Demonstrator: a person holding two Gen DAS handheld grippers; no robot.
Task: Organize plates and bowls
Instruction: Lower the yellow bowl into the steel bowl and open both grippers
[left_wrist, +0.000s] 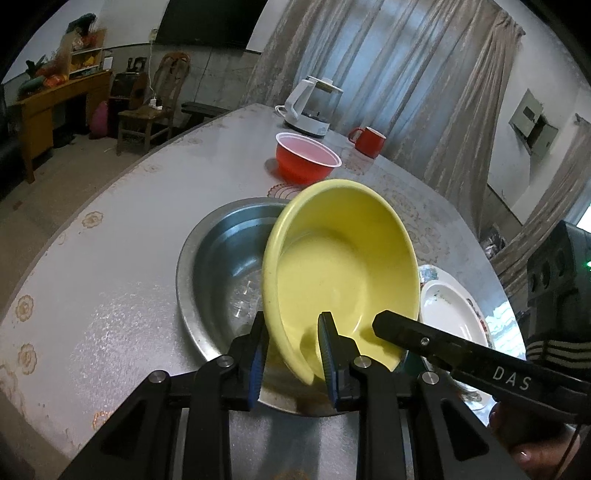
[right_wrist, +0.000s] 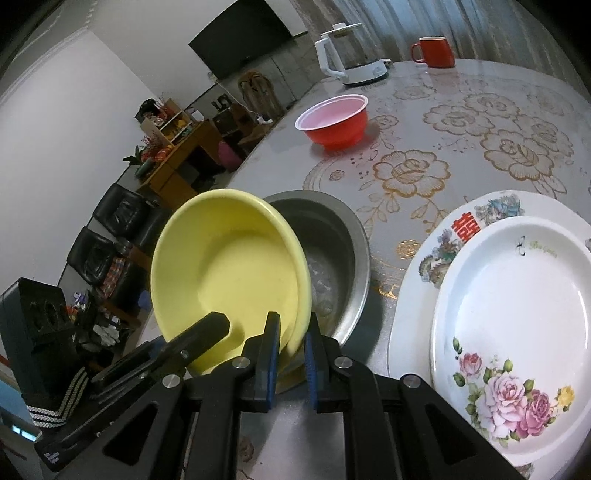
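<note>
Partly done, judging by the layout: small white plate (right_wrist: 517, 314) already stacked on large flowered plate (right_wrist: 417, 295). Yellow bowl (left_wrist: 340, 266), glossy and clean-looking, tilted over steel basin (left_wrist: 218, 266), pinched at rim by left gripper (left_wrist: 291, 354) and right gripper (right_wrist: 291, 350). Red bowl (left_wrist: 306, 157) left apart, not yet nested.

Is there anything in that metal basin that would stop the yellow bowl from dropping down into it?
Nothing visible. The yellow bowl hangs tilted over the metal basin, gripped at its rim by both the left gripper and the right gripper. The basin's inside looks bare, only reflections on its bottom.
</note>
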